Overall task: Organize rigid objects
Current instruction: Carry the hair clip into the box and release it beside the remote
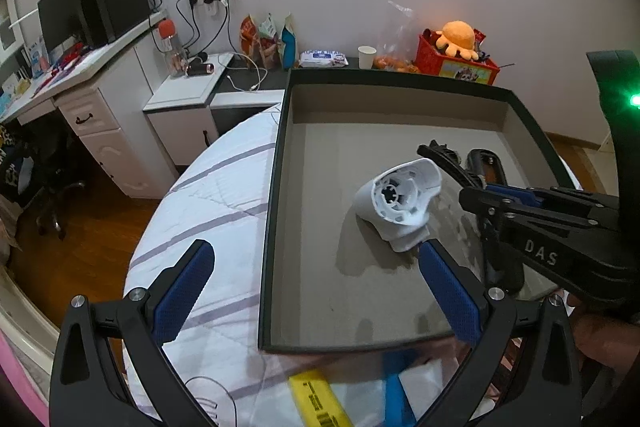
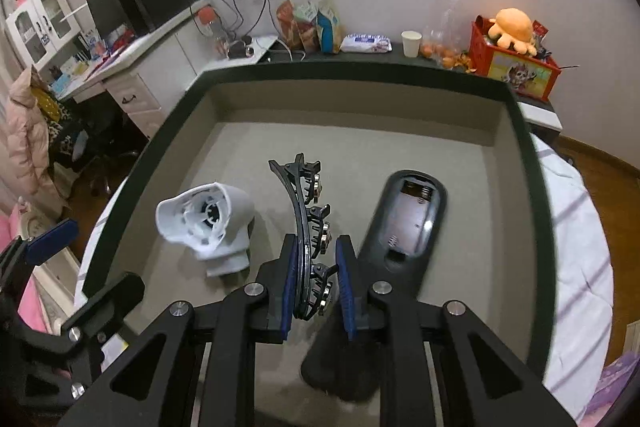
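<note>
A dark-rimmed box (image 1: 276,163) with a grey floor lies on the bed; it also shows in the right wrist view (image 2: 528,155). Inside it lie a white plastic housing (image 1: 400,203) (image 2: 208,223) and a black remote with its battery bay open (image 2: 412,219) (image 1: 486,167). My right gripper (image 2: 316,287) is shut on a curved black hair clip (image 2: 308,211) and holds it over the box floor between the housing and the remote. My left gripper (image 1: 316,287) is open and empty above the box's near left corner, its right finger close to the housing.
The striped bed cover (image 1: 208,195) lies left of the box. A yellow ruler-like object (image 1: 320,403) and a blue object lie below the box's near edge. A shelf behind holds a paper cup (image 1: 366,57), wipes, snack bags and a red basket (image 1: 456,65) with an orange plush.
</note>
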The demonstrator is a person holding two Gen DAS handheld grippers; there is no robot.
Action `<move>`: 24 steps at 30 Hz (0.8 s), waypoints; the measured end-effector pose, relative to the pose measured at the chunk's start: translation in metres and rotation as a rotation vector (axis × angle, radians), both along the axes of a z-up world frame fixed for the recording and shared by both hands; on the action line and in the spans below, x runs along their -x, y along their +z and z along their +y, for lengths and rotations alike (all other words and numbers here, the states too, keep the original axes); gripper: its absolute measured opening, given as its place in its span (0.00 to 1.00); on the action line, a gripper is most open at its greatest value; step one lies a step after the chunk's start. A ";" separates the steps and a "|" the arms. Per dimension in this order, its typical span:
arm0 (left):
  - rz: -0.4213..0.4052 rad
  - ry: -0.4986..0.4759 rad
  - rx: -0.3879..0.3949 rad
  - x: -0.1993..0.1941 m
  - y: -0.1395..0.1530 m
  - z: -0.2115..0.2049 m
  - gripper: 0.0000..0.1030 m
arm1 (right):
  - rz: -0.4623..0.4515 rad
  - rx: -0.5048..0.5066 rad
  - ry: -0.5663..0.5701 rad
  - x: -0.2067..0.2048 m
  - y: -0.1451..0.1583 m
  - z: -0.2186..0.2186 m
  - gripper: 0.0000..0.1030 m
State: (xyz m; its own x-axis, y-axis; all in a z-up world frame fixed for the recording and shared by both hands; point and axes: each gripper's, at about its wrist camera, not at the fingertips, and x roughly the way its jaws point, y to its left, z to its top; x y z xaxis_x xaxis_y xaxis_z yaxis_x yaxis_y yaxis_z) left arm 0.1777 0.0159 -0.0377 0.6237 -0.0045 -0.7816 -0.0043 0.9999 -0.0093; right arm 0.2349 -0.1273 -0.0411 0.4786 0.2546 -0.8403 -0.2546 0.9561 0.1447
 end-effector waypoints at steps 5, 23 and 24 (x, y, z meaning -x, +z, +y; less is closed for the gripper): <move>0.013 0.007 0.000 -0.003 -0.006 0.002 1.00 | 0.019 0.052 0.005 -0.003 -0.008 0.007 0.19; -0.034 0.011 0.006 0.063 0.021 0.008 1.00 | -0.196 0.000 -0.090 0.079 0.060 -0.013 0.77; -0.033 0.009 0.006 0.070 0.021 0.008 1.00 | -0.196 0.001 -0.096 0.086 0.061 -0.014 0.77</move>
State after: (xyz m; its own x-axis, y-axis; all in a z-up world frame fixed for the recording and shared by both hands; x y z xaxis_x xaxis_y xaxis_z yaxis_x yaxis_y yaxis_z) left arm 0.1076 0.0237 -0.0170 0.6496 -0.0034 -0.7603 -0.0133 0.9998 -0.0158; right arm 0.1486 -0.1417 0.0195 0.6547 0.1992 -0.7291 -0.1853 0.9775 0.1007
